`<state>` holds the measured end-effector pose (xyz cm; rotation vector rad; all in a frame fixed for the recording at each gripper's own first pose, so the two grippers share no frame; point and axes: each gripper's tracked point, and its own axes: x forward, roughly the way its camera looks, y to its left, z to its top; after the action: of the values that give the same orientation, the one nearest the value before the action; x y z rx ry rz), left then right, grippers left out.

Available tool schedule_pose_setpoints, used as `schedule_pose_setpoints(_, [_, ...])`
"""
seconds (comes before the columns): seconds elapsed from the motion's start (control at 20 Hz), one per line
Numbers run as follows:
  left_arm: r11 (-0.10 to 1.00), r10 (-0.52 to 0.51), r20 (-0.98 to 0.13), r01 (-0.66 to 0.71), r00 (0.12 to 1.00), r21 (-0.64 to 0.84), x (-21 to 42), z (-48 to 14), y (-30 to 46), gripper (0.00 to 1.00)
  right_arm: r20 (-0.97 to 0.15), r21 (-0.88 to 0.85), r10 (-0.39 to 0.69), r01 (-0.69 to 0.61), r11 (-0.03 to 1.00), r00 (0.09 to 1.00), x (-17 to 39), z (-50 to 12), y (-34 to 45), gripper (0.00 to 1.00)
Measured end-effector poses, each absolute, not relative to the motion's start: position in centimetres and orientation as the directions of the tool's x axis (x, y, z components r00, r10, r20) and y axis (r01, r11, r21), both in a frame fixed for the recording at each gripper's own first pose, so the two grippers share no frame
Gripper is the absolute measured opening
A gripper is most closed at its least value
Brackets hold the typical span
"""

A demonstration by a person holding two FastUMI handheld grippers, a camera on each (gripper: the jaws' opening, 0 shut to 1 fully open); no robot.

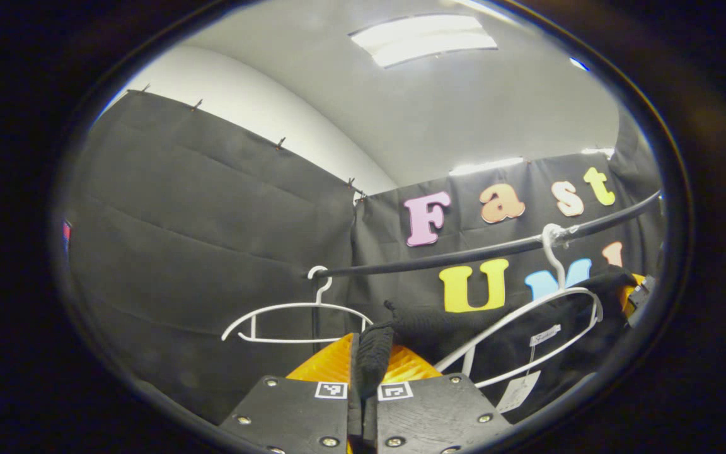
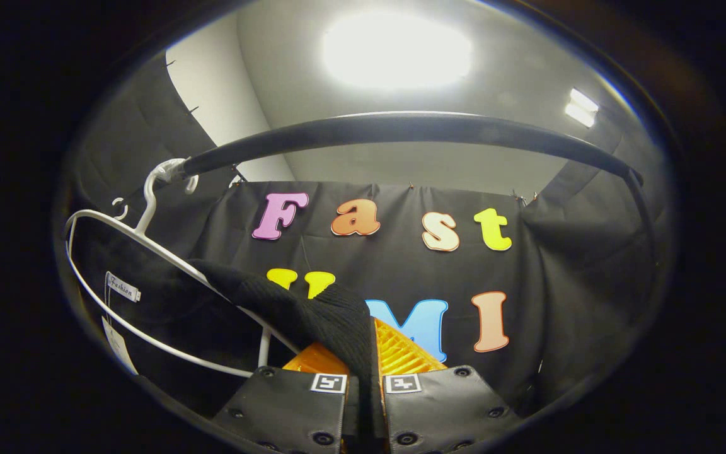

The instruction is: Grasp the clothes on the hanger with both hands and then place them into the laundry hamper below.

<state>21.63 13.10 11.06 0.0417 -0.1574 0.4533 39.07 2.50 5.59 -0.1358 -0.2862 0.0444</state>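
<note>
Black knit fabric [image 1: 372,356] is pinched between the fingers of the left hand-held gripper [image 1: 362,403], which is closed on it. The right hand-held gripper [image 2: 363,397] likewise clamps a fold of the same black garment [image 2: 312,312]. Gripping at two separated points spreads the load so the garment can be drawn off evenly. The garment is draped over a white hanger [image 2: 149,252] hooked on the black rail [image 2: 401,126]; the hanger sits tilted, probably from the pull. A second, bare hanger [image 1: 293,318] hangs farther along the rail [image 1: 464,255]. Lifting clear of the hanger comes next, before lowering to the hamper.
</note>
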Motion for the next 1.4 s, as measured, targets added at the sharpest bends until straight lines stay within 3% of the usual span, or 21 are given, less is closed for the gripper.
schedule_pose_setpoints(0.3, [0.931, 0.365, 0.097, -0.361, 0.926, -0.058, 26.0, 9.0, 15.2, 0.02, 0.192, -0.139, 0.072, -0.046, 0.989, 0.979, 41.4, 2.5, 2.7, 0.12])
schedule_pose_setpoints(0.5, [0.952, 0.299, 0.044, -0.295, 0.953, -0.08, 27.1, 6.6, 15.5, 0.02, 0.113, -0.106, 0.099, -0.087, 0.991, 0.989, 42.5, 0.4, 3.4, 0.05])
schedule_pose_setpoints(0.55, [0.957, 0.278, 0.039, -0.273, 0.96, -0.097, 27.2, 6.3, 15.7, 0.02, 0.095, -0.085, 0.104, -0.096, 0.992, 0.99, 42.8, -0.1, 3.4, 0.08])
schedule_pose_setpoints(0.75, [0.969, 0.232, 0.018, -0.229, 0.973, -0.09, 26.1, 5.4, 16.6, 0.02, -0.017, 0.041, 0.149, -0.149, 0.988, 0.989, 44.8, -3.0, 4.0, 0.05])
schedule_pose_setpoints(0.85, [0.972, 0.219, -0.003, -0.219, 0.976, -0.089, 25.0, 4.5, 17.2, 0.02, -0.08, 0.118, 0.178, -0.168, 0.979, 0.981, 45.0, -4.4, 4.5, 0.12])
schedule_pose_setpoints(0.9, [0.973, 0.213, -0.014, -0.214, 0.977, -0.091, 24.7, 4.0, 17.4, 0.02, -0.099, 0.138, 0.186, -0.172, 0.975, 0.977, 45.0, -4.8, 4.7, 0.09])
schedule_pose_setpoints(1.2, [0.975, 0.201, -0.062, -0.206, 0.978, -0.084, 23.3, 1.7, 17.3, 0.02, -0.172, 0.213, 0.225, -0.187, 0.959, 0.959, 44.7, -6.6, 5.2, 0.05])
schedule_pose_setpoints(1.4, [0.975, 0.192, -0.087, -0.2, 0.978, -0.098, 23.6, 0.3, 16.9, 0.03, -0.213, 0.196, 0.205, -0.164, 0.967, 0.955, 44.0, -8.0, 4.5, 0.08])
